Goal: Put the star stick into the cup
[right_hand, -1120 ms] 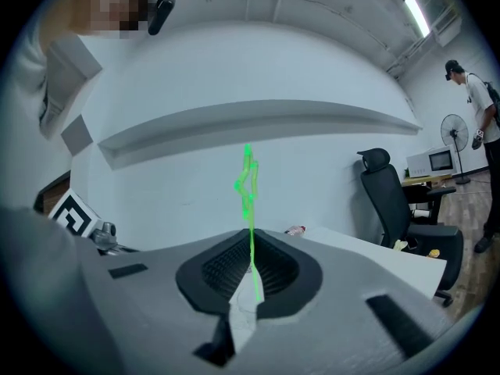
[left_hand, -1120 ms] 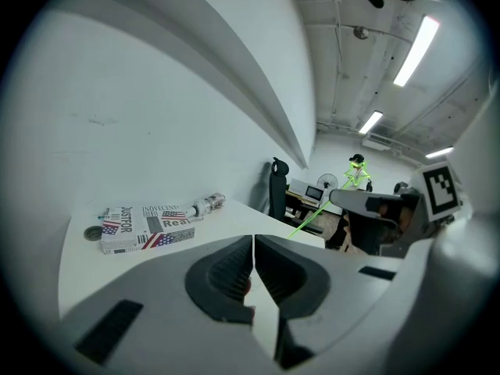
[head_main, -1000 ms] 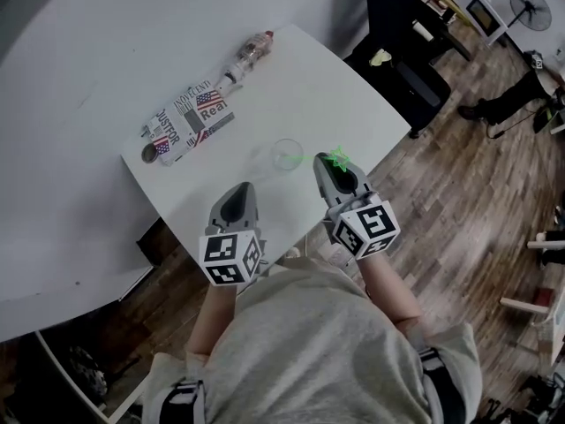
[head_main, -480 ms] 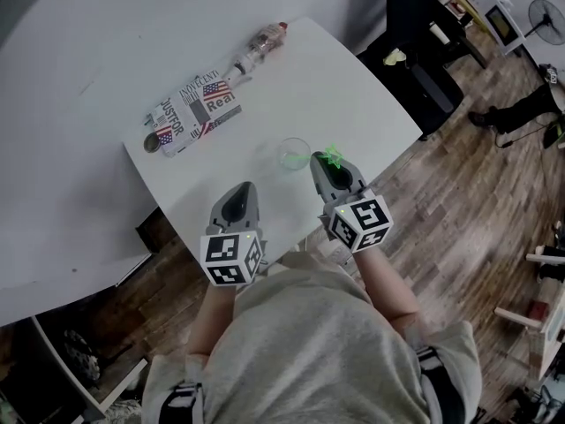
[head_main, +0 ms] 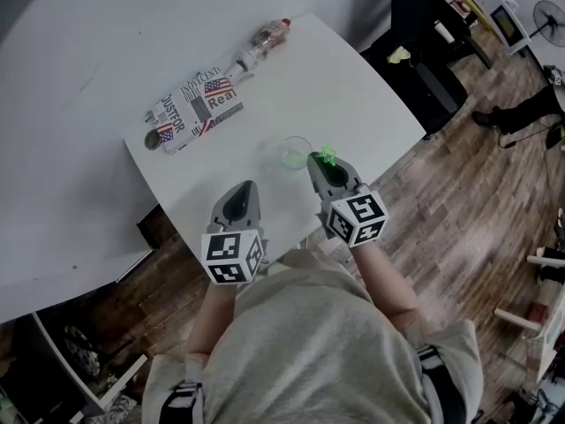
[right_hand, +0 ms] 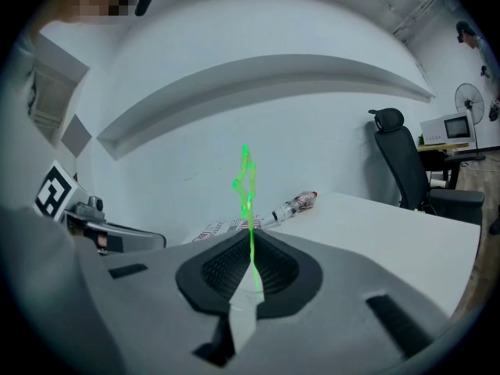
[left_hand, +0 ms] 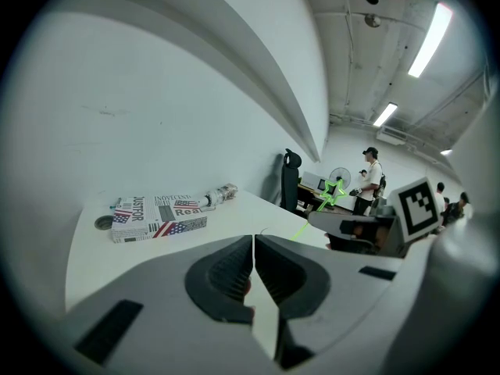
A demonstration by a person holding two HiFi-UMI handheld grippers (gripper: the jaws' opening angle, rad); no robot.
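1. table (head_main: 353, 104), white: by our judgement the work on it is well along. The star stick (head_main: 328, 155) is off the surface and brought to the cup (head_main: 294, 148); lowering and letting go are left.
2. box (head_main: 190, 109), newsprint pattern: far side, well apart from the work.
3. left gripper (head_main: 244, 188): we find its fingers pressed together on nothing, over the table's near edge.
4. right gripper (head_main: 320, 159): fingers nearly together, pinching the stick's shaft below the star.
5. cup, clear: upright, just beside the right gripper.
6. star stick, green: star uppermost. We read its lower end as over the cup's mouth; contact with the cup we cannot tell.
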